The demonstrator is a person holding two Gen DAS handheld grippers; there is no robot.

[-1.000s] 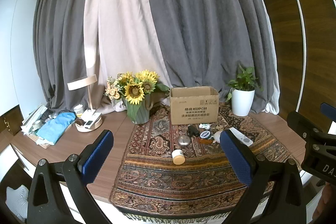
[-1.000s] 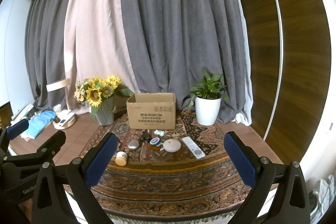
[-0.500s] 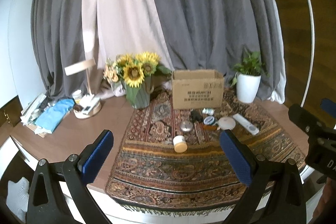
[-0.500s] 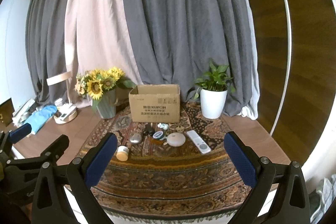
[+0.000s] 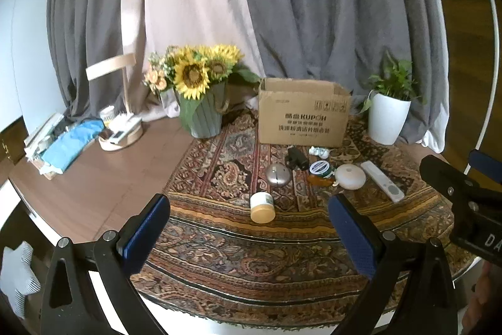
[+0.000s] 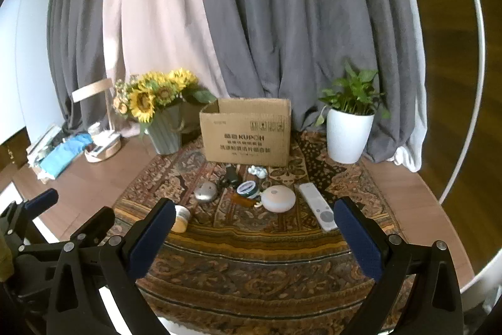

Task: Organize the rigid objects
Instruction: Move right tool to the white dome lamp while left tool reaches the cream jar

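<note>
Several small objects lie on a patterned rug (image 5: 226, 244) before an open cardboard box (image 5: 302, 121): a cream jar on its side (image 5: 262, 207), a silver dome (image 5: 276, 175), a black item (image 5: 296, 158), a green-lidded tin (image 5: 319, 169), a white round puck (image 5: 349, 175), a white remote (image 5: 381, 181) and a small white figurine (image 5: 318, 151). My left gripper (image 5: 249, 236) is open and empty above the rug's near edge. My right gripper (image 6: 252, 236) is open and empty too, short of the puck (image 6: 278, 199) and remote (image 6: 316, 205). The box (image 6: 248, 135) stands behind.
A sunflower vase (image 5: 204, 112) stands left of the box, a white potted plant (image 5: 389, 121) right of it. A desk lamp with tray (image 5: 120, 134) and blue cloth (image 5: 70, 143) sit far left on the wooden table (image 5: 94, 184). Curtains hang behind.
Both grippers have tilted down and moved closer to the table, so the objects appear larger and nearer. Both stay open and empty. Nothing on the rug has moved.
</note>
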